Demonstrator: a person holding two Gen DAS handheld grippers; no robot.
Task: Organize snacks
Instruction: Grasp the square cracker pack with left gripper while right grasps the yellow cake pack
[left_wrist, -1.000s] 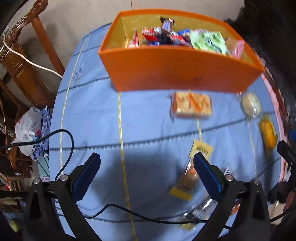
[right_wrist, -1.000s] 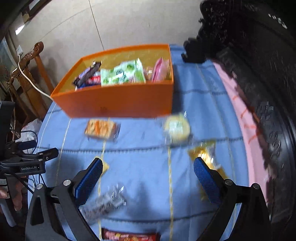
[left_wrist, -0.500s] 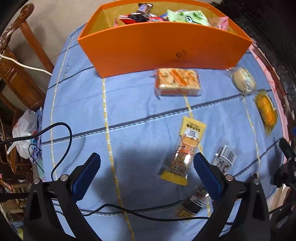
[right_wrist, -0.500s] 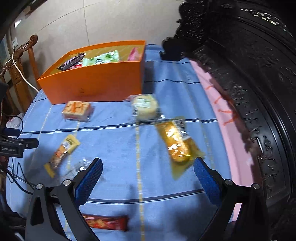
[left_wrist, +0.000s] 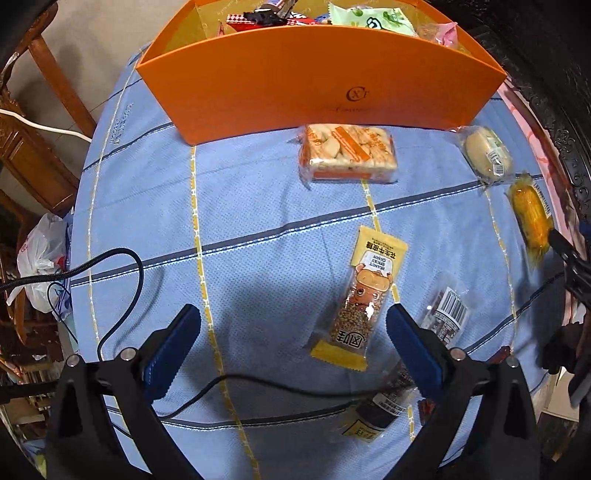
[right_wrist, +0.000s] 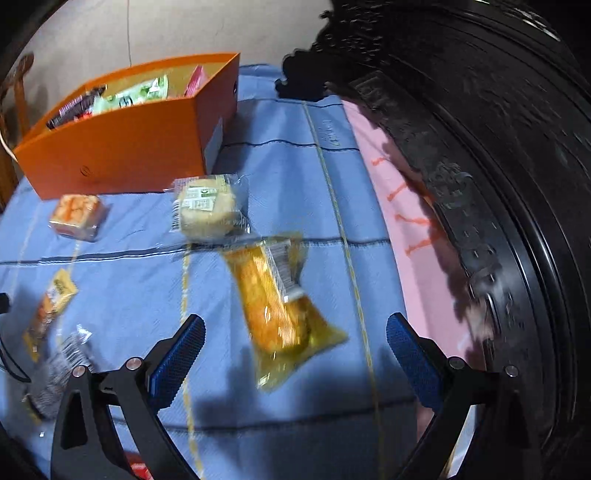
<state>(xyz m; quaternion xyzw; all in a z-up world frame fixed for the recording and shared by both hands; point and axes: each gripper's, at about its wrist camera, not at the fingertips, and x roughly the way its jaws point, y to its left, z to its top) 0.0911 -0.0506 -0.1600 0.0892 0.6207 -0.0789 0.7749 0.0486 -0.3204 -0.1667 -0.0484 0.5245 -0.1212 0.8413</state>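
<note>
An orange box (left_wrist: 317, 85) (right_wrist: 122, 147) holding several snacks stands at the far side of the blue cloth. Loose on the cloth lie a cracker pack (left_wrist: 349, 153) (right_wrist: 75, 216), a yellow peanut candy bar (left_wrist: 364, 299) (right_wrist: 50, 302), a clear dark bar (left_wrist: 443, 317) (right_wrist: 59, 369), a round bun (left_wrist: 487, 153) (right_wrist: 208, 210) and a yellow corn pack (left_wrist: 532, 218) (right_wrist: 275, 306). My left gripper (left_wrist: 291, 350) is open, the candy bar's near end lying between its fingers. Open too, my right gripper (right_wrist: 295, 354) hovers over the corn pack's near end.
A dark carved wooden frame (right_wrist: 480, 166) and a pink cloth edge (right_wrist: 417, 251) border the table on the right. A wooden chair (left_wrist: 33, 122) and a white plastic bag (left_wrist: 40, 254) sit off the left edge. A black cable (left_wrist: 122, 295) trails across the cloth.
Both grippers have moved forward and lower. The candy bar has come between the left fingers, and the corn pack has come between the right ones. Both stay open.
</note>
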